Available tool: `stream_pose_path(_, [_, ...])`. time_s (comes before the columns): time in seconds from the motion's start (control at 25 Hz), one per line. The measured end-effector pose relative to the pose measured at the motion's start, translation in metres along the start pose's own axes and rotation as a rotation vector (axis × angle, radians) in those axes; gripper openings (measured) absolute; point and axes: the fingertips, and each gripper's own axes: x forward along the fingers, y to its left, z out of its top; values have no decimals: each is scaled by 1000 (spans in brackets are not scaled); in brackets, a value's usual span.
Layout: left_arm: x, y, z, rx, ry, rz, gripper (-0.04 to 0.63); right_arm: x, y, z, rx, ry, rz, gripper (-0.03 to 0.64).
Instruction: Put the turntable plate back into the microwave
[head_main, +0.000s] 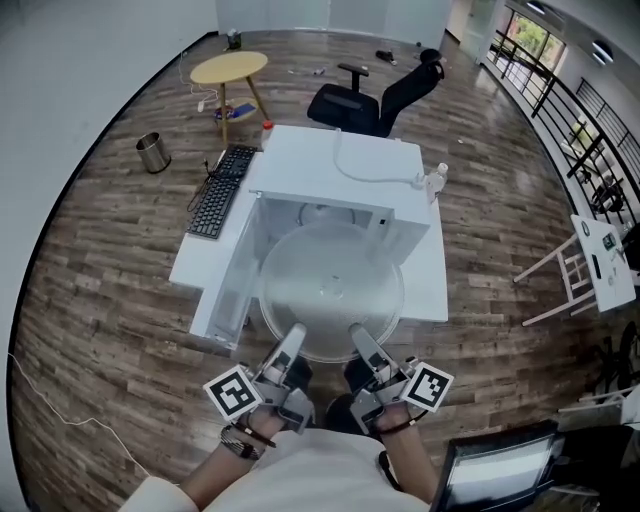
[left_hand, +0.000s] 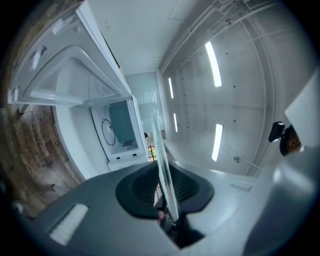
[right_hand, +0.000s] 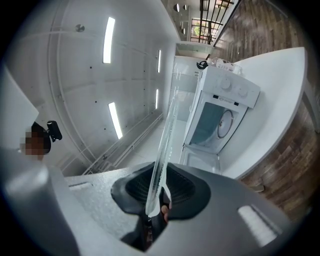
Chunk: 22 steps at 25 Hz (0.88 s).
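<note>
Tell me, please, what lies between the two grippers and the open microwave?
The glass plate, clamped at its near edge by the left gripper and right gripper; the head view shows it.

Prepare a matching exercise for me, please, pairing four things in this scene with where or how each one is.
Things:
1. turntable plate
2. microwave door
3. keyboard
4. metal bin

Places or states:
A. standing on the wooden floor
B. gripped at its near rim by the left gripper and the right gripper
C. lying on the white table, left of the microwave
D. swung open

Pairs: 1-B, 2-D, 3-C, 4-A
</note>
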Motion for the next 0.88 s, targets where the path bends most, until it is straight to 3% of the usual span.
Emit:
stream_pose_path(0.48, [-14,54,-15,-58,37,73,54,-14,-52,-22,16,45,-59,63])
stream_pose_path(0.88, [11,107,2,-23,15,122,57,13,-104,-7,14,81,-63,64])
